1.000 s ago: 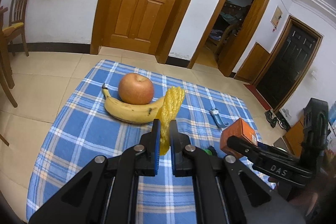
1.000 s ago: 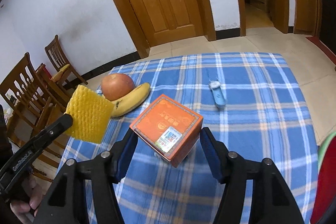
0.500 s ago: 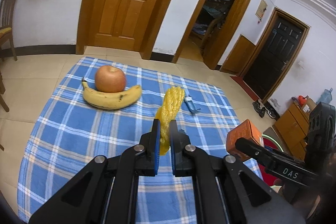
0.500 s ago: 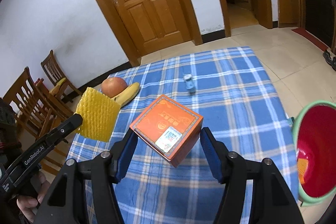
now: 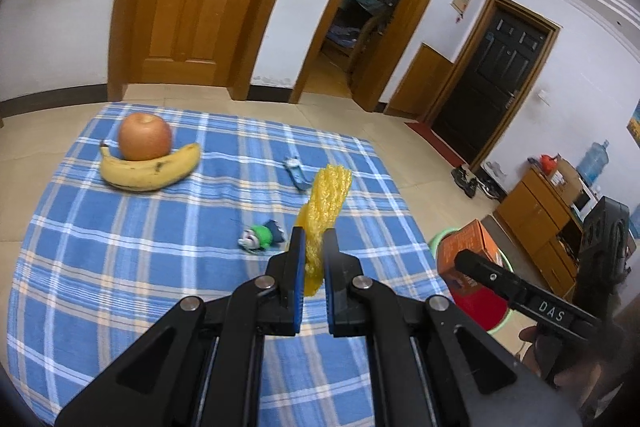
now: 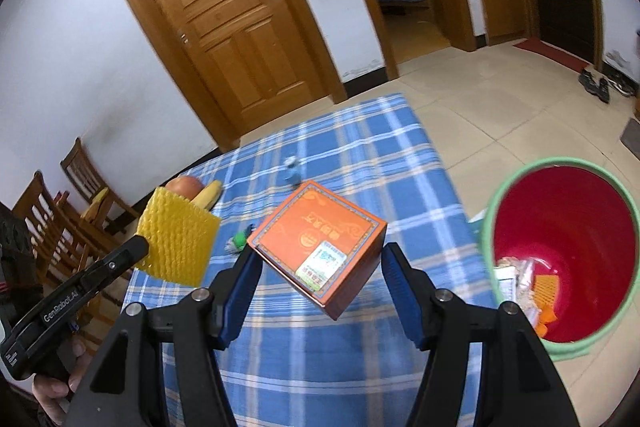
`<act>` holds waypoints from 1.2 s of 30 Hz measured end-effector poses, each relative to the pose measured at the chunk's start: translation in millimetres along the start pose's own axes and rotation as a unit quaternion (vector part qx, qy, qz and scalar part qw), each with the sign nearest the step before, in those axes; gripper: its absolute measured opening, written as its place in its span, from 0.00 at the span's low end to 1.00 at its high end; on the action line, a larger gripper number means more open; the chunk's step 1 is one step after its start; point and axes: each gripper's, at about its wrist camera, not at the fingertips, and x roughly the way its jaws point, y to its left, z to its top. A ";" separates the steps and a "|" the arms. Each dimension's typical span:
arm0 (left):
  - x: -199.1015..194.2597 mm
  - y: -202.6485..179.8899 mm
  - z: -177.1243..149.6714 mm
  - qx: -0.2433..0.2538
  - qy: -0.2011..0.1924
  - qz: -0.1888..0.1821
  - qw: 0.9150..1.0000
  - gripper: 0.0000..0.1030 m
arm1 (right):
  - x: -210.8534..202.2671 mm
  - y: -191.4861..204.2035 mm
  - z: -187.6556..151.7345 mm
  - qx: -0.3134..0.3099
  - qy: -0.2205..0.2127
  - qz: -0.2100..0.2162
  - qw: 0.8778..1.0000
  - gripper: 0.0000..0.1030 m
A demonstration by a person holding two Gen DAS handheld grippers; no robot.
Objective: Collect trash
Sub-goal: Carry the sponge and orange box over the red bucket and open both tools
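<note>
left gripper [image 5: 314, 247] pinched yellow foam net [image 5: 326, 199] | right gripper [image 6: 320, 261] clamped orange box [image 6: 320, 239] between wide jaws | red bin [image 6: 560, 227] right of it

Both loads have swung right: red bin [image 6: 560, 255] now beside orange box [image 6: 320, 247].

Both wrist views look down-forward; share checked tablecloth [image 5: 120, 267], red bin [image 6: 560, 227].

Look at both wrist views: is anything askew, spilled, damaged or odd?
Only the orange box looks askew: it hangs tilted, corner down, between the right gripper's jaws. The yellow foam net is pinched in the left gripper. Nothing looks spilled or damaged on the checked tablecloth.
</note>
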 end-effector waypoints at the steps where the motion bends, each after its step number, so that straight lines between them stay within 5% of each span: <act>1: 2.4 -4.6 -0.9 0.003 0.004 -0.004 1.000 0.06 | -3.1 -6.9 -0.1 0.006 -0.003 -0.003 1.000 0.63; 20: 58.8 -108.8 -22.4 0.080 0.068 -0.055 0.993 0.06 | -32.8 -157.6 -27.4 0.140 -0.030 -0.086 0.986 0.64; 36: 120.5 -201.3 -43.2 0.152 0.125 -0.108 0.974 0.06 | -42.3 -209.4 -49.7 0.169 -0.035 -0.122 0.977 0.73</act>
